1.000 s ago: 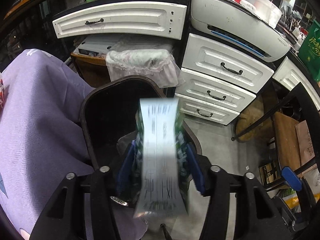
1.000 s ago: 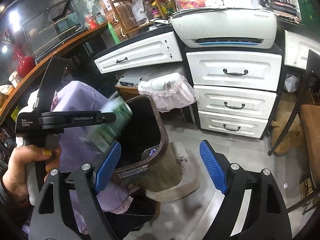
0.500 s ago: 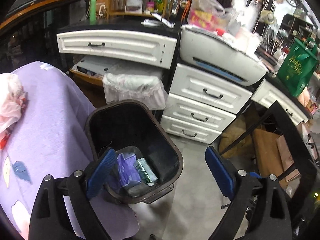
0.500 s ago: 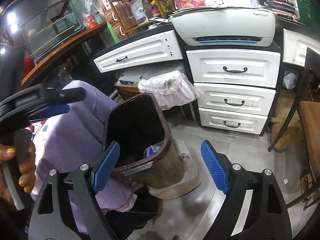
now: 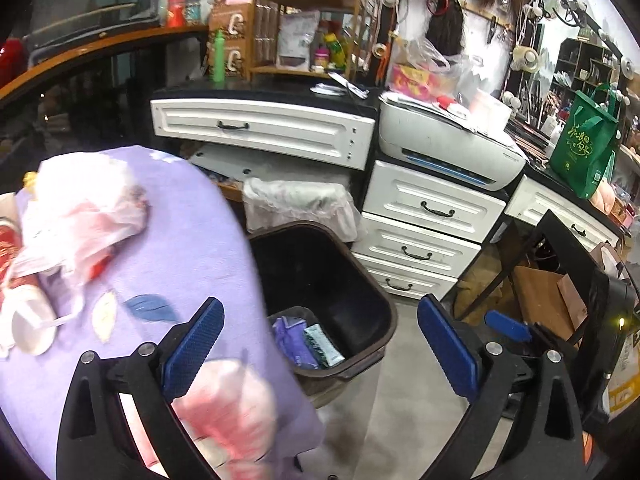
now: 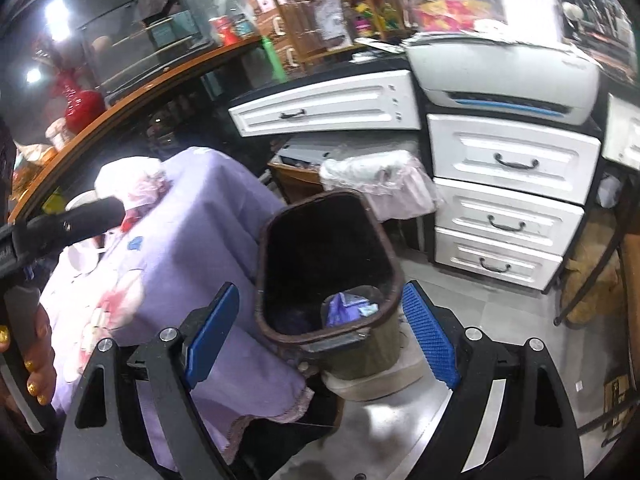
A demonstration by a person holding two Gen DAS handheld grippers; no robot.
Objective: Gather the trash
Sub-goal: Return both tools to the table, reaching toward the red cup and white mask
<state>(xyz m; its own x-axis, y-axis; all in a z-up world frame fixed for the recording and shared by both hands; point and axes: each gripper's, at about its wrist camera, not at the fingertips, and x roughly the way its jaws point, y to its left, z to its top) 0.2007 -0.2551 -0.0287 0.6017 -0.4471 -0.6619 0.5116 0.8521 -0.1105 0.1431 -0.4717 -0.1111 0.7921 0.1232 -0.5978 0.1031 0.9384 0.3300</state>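
Note:
A dark brown trash bin [image 5: 384, 336] stands on the floor beside a table with a purple cloth [image 5: 192, 248]; it also shows in the right wrist view [image 6: 332, 200]. Inside lie a purple wrapper [image 5: 292, 340] and a green packet [image 5: 324, 346]. My left gripper [image 5: 320, 344] is open and empty above the bin's near edge. On the cloth lie a crumpled pink-and-white plastic bag [image 5: 84, 216] and a white paper cup [image 5: 32, 324]. My right gripper [image 6: 320, 332] is open and empty, framing the bin. The left gripper's body [image 6: 60, 224] shows at the left of the right wrist view.
White drawers [image 5: 428, 236] and a white printer [image 5: 448, 148] stand behind the bin. A second lined basket [image 5: 300, 204] sits under the counter. A black chair frame [image 5: 560, 248] and cardboard boxes [image 5: 544, 300] are at the right. A green bag [image 5: 584, 144] stands on the counter.
My left gripper opened and dropped the green packet into the bin. It then rose and swung left over the table. The right gripper stayed open and shifted a little.

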